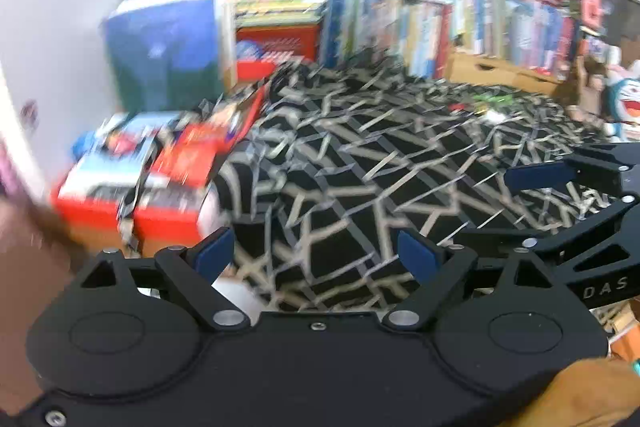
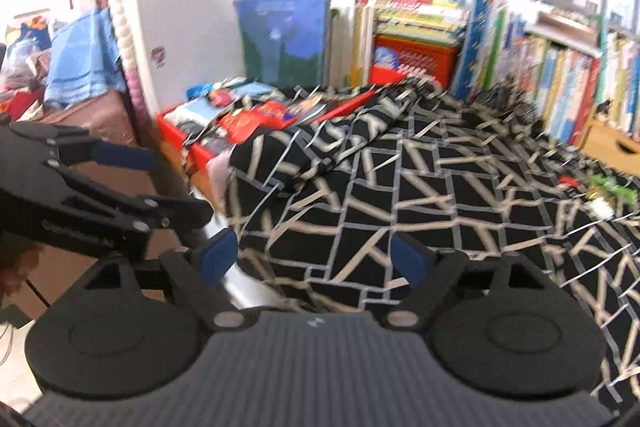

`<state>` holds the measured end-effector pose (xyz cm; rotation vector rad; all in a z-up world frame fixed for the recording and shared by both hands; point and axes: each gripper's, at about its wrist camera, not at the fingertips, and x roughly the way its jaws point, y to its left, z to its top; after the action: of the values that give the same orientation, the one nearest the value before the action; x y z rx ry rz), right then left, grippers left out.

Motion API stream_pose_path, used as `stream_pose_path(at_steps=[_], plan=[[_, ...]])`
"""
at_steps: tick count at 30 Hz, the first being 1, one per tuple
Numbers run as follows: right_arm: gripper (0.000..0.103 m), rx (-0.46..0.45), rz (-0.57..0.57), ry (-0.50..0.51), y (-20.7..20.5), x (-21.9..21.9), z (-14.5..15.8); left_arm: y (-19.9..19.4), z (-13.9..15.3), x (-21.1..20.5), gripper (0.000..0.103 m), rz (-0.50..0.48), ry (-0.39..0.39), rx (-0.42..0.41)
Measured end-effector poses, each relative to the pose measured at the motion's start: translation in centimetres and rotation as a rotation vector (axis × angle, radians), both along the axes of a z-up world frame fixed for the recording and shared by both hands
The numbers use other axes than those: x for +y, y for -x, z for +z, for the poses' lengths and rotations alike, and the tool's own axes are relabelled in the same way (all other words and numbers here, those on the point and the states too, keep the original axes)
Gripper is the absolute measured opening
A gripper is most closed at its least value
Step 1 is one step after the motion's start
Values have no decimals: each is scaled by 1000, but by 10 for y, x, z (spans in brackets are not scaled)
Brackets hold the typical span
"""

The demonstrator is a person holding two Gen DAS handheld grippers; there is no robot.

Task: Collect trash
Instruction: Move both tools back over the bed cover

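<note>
A black cloth with a pale geometric pattern (image 1: 360,167) covers the surface ahead. Small scraps of trash, green, red and white (image 1: 490,107), lie far off on it toward the right; in the right wrist view the same scraps (image 2: 604,193) sit near the right edge. My left gripper (image 1: 316,253) hangs open over the near cloth with nothing between its blue pads. My right gripper (image 2: 314,261) is open and empty as well, beside the left one. Both views are blurred by motion.
A red box of packets and magazines (image 1: 132,187) stands at the cloth's left edge. Behind it a blue-and-green board (image 1: 164,59) leans on the wall. A row of books (image 1: 460,23) and a wooden drawer unit (image 1: 500,71) line the back. A blue cartoon toy (image 1: 624,99) sits at the right.
</note>
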<state>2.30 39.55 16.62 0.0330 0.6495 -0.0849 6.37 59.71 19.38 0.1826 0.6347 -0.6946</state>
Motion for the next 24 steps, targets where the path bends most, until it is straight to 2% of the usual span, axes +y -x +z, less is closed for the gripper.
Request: stream_pose_path(at_steps=[3, 6, 11, 15, 19, 24], plan=[[92, -40, -31, 12, 5, -13, 23, -2, 32, -19, 89, -70, -14, -30], [92, -123, -79, 70, 11, -28, 53, -8, 64, -40, 89, -122, -21, -49], [93, -237, -111, 109, 15, -56, 103, -20, 120, -71, 94, -175, 60, -90], [103, -317, -181, 147, 18, -87, 138, -32, 153, -103, 97, -222, 85, -129], [103, -371, -233, 148, 18, -127, 166, -44, 188, -144, 97, -271, 105, -190], [103, -464, -293, 181, 20, -185, 200, -62, 236, -203, 97, -302, 197, -267]])
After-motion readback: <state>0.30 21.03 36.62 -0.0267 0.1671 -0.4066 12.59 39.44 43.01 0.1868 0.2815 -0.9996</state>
